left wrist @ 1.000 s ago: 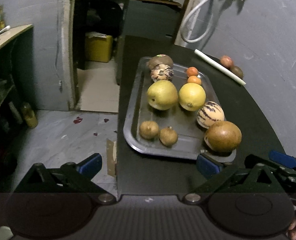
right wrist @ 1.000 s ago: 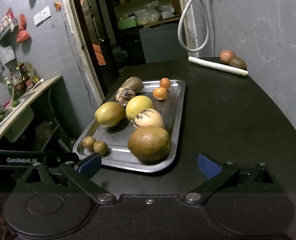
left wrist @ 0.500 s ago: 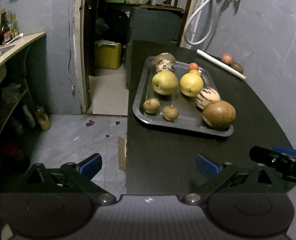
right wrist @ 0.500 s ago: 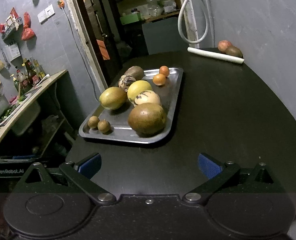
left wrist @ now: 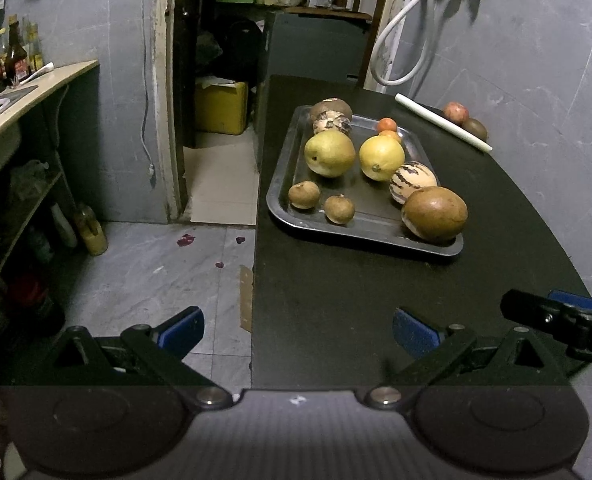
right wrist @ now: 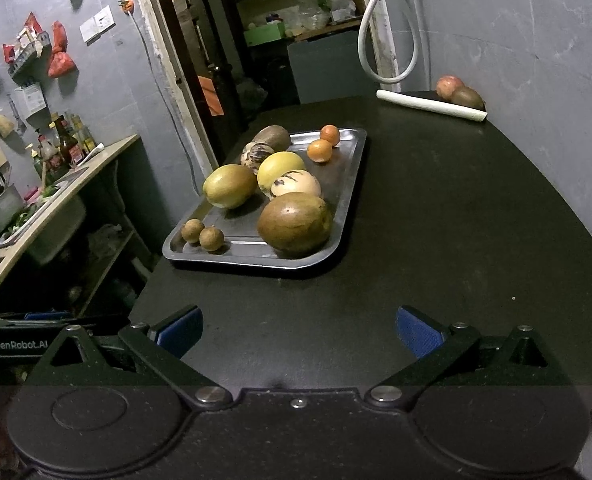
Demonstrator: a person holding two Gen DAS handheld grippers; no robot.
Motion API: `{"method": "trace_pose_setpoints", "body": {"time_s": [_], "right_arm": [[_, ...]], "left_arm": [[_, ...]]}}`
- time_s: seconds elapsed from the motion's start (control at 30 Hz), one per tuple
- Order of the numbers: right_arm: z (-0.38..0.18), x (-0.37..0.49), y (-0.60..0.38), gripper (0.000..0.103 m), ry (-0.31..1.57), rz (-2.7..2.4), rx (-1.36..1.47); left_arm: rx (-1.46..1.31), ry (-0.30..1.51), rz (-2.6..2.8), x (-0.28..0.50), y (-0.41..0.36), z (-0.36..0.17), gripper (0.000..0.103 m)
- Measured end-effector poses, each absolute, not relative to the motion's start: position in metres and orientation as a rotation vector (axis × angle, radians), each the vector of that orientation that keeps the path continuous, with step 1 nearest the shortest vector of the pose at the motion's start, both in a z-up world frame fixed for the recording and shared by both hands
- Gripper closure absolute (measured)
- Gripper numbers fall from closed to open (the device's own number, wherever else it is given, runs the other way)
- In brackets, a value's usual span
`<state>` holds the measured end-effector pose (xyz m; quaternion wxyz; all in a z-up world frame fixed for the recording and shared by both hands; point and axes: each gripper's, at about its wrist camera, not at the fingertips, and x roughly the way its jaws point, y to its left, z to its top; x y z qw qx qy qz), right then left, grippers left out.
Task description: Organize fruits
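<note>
A metal tray [left wrist: 292,222] [right wrist: 353,184] sits on the black table [left wrist: 355,300] [right wrist: 455,220] and holds several fruits: a large brown fruit [left wrist: 435,213] [right wrist: 294,224], a striped melon [left wrist: 413,176] [right wrist: 296,184], a yellow fruit [left wrist: 381,158], a green-yellow pear [left wrist: 329,153] [right wrist: 229,186], two small brown fruits [left wrist: 303,195] [right wrist: 211,238] and two small oranges [right wrist: 319,150]. My left gripper [left wrist: 297,330] is open and empty, well short of the tray. My right gripper [right wrist: 299,330] is open and empty over the table's near edge.
A white roll [left wrist: 441,122] [right wrist: 431,105] lies at the table's far end with a red fruit [right wrist: 447,86] and a dark fruit [right wrist: 467,97] behind it. The table's left edge drops to a tiled floor [left wrist: 156,272]. A counter with bottles [left wrist: 16,92] stands left. Grey wall on the right.
Both grippers have pulled back from the tray, which now sits farther away in both views. Both stay open and empty. The fruits have not moved.
</note>
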<state>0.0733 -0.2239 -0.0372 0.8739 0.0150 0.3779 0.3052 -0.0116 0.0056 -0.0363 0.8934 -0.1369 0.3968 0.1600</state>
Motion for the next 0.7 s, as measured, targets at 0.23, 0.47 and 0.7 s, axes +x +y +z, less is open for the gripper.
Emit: {"method": "trace_pose_setpoints", "body": {"time_s": [0.23, 0.47, 0.7], "right_arm": [[-0.036, 0.074, -0.224, 0.001, 0.786, 0.640, 0.033], [-0.036, 0.075, -0.224, 0.001, 0.787, 0.634, 0.034], [-0.035, 0.075, -0.224, 0.001, 0.783, 0.634, 0.035]], "left_arm": [[-0.256, 0.822, 0.356, -0.011, 0.003, -0.028, 0.001], [-0.248, 0.789, 0.331, -0.010, 0.002, -0.021, 0.001], [-0.252, 0.787, 0.335, -0.008, 0.002, -0.020, 0.001]]}}
